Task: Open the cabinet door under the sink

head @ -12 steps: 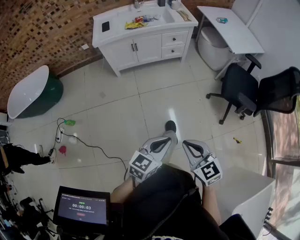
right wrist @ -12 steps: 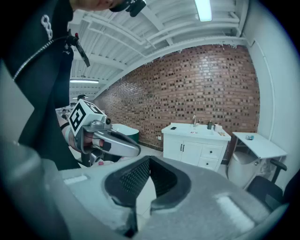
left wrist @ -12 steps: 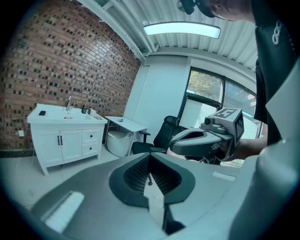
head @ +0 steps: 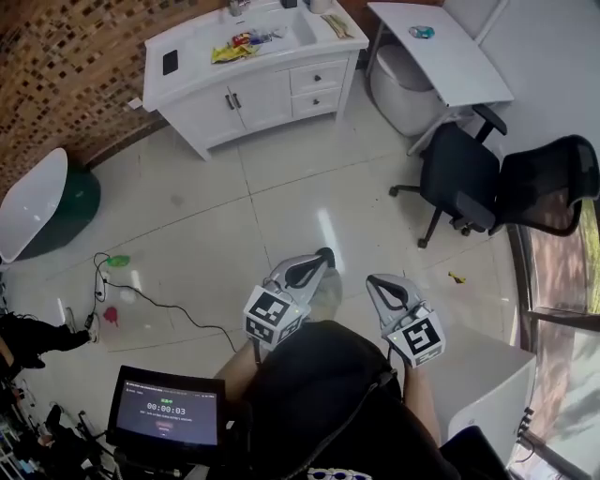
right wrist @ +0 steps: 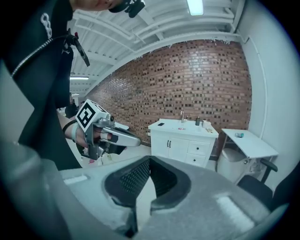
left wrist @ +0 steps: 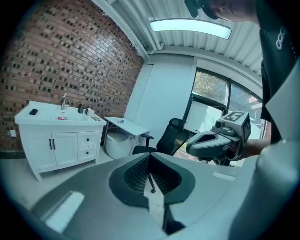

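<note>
Both grippers hang low in front of the person, well apart from the white cabinet [head: 309,84], which stands against the brick wall [head: 66,75] across the tiled floor [head: 281,206]. Its two doors [head: 230,105] under the sink [head: 281,28] are closed. The left gripper [head: 319,258] has its jaws pressed together on nothing. The right gripper [head: 377,283] looks closed and empty too, though a thin slit may remain. An office chair [head: 464,178] stands near a white desk [head: 441,56].

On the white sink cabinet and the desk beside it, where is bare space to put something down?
Free: the countertop strip between the black device and the basin; most of the white desk, apart from one teal object. Crowded: the basin, holding yellow and coloured items, and the counter's right end.
</note>
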Demonstrator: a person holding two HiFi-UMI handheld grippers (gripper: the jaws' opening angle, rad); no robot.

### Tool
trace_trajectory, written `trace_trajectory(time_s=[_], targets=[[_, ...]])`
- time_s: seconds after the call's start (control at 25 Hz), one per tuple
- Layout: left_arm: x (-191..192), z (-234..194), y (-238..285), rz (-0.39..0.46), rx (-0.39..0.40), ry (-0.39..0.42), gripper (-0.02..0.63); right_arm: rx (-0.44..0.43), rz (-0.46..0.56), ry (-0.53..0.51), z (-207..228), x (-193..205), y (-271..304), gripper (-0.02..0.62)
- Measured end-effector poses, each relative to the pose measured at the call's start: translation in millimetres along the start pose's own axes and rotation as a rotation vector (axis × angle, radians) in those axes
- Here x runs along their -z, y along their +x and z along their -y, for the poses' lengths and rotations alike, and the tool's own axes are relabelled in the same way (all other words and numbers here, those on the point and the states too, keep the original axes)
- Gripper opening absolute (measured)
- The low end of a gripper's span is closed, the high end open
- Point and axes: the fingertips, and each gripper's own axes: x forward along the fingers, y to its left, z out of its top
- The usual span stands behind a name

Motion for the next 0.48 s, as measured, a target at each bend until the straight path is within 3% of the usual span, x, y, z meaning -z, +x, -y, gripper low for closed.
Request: trace_trajectory(time_s=[0.12,0.32,0.48], targets=[[-16.8,-28.2,33.4,-0.008,-0.008,0.009,0.017,0.005,-0.018,0.003,41.6,-10.5,12.1,-0.008],[-65.1,-79.7,93.4,0.029,-0.057,0.001,0.017,-0.061,-0.06,-0.055,109.3,-29.3,39.6,-0.008],[-109.1,-107.3,118.3,0.069,-0.063,0.022,0.017,-0.012,-0.063,-0.07,169.3,-45.5,61.1,-0.008]])
